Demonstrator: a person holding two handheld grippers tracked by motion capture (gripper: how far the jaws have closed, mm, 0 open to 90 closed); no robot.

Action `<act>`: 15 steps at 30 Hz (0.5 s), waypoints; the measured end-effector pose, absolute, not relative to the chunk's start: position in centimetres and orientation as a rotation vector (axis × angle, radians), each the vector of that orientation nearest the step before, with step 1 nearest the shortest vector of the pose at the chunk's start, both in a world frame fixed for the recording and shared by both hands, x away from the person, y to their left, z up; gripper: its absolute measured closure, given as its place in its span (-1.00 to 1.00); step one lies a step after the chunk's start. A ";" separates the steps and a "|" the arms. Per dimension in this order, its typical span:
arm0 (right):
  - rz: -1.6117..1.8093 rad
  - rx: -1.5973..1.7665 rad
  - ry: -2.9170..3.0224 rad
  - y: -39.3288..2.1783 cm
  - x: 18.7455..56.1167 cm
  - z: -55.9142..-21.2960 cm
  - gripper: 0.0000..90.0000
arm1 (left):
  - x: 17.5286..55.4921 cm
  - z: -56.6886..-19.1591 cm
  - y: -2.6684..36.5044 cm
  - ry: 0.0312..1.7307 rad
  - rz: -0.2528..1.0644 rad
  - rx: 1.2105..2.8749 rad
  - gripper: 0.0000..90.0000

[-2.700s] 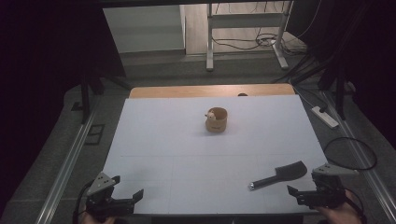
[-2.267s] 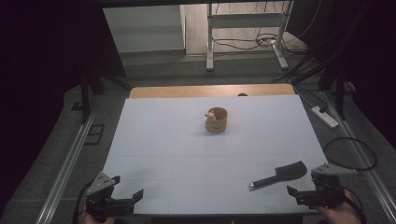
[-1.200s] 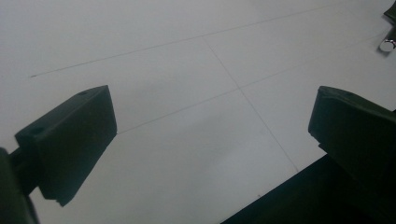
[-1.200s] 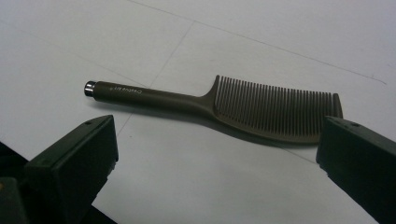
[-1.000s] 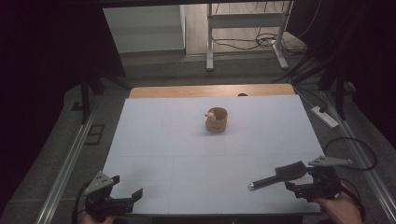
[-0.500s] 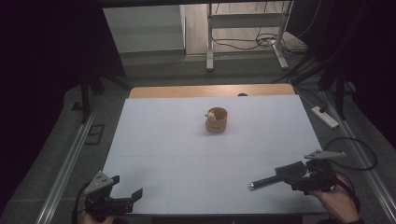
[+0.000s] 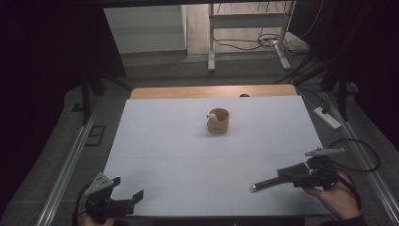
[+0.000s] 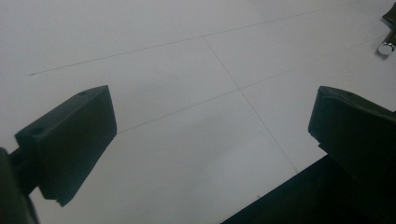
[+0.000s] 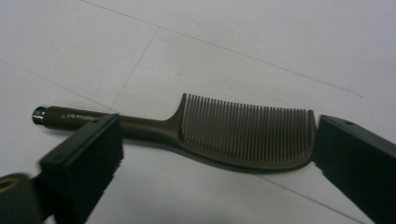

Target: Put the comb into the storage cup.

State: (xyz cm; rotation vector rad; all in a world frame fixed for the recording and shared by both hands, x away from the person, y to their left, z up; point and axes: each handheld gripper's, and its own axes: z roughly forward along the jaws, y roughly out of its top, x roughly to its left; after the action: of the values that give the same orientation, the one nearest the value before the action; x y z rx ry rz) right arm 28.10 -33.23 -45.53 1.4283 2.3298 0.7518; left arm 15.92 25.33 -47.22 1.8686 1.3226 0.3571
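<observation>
Right gripper view shows the right gripper [image 9: 219, 154] has slid in over the comb [image 9: 243, 135], jaws wide but just starting to close around it, not pinching yet. Grab looks imminent. Left gripper [image 7: 123, 200], well left of the comb, sits wide and empty.

The dark brown plastic comb [image 9: 243, 135] between the jaws of my right claw [image 9: 219, 158] looks smooth with a dull sheen, its fine teeth evenly moulded, and its handle ends in a small shiny metal cap [image 9: 38, 115]. My claw's jaws are matt black plastic, as are those of my left claw [image 8: 210, 140]. The white table [image 7: 188, 141] has a smooth matt sheet with thin seams; its far edge [image 7: 211, 91] shows bare light wood. The small tan cup [image 7: 218, 121] looks softly matt.
</observation>
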 end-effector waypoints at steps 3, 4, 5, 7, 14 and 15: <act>0.760 1.423 2.324 -33.5 28.1 -45.4 -0.57 | 15.9 -47.2 25.3 1.322 0.357 1.869 -0.97; 0.763 1.416 2.325 -33.6 28.1 -45.4 -0.45 | 15.9 -47.2 25.3 1.322 0.356 1.869 -0.97; 0.775 1.403 2.338 -33.8 28.1 -45.3 -0.30 | 15.9 -47.2 25.3 1.322 0.356 1.868 -0.97; 0.797 1.395 2.344 -34.0 28.1 -45.3 -0.07 | 15.9 -47.2 25.3 1.322 0.353 1.867 -0.97; 0.805 1.356 2.380 -34.5 28.1 -45.1 0.72 | 15.9 -47.2 25.4 1.320 0.351 1.866 -0.97; 0.811 1.356 2.389 -34.6 28.1 -45.1 0.81 | 15.9 -47.2 25.4 1.319 0.351 1.867 -0.97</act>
State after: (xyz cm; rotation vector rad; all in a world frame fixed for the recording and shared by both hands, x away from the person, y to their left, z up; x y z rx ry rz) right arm 28.13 -34.58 -45.06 1.3556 2.3893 0.8107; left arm 15.93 25.39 -47.22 1.8667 1.3193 0.3510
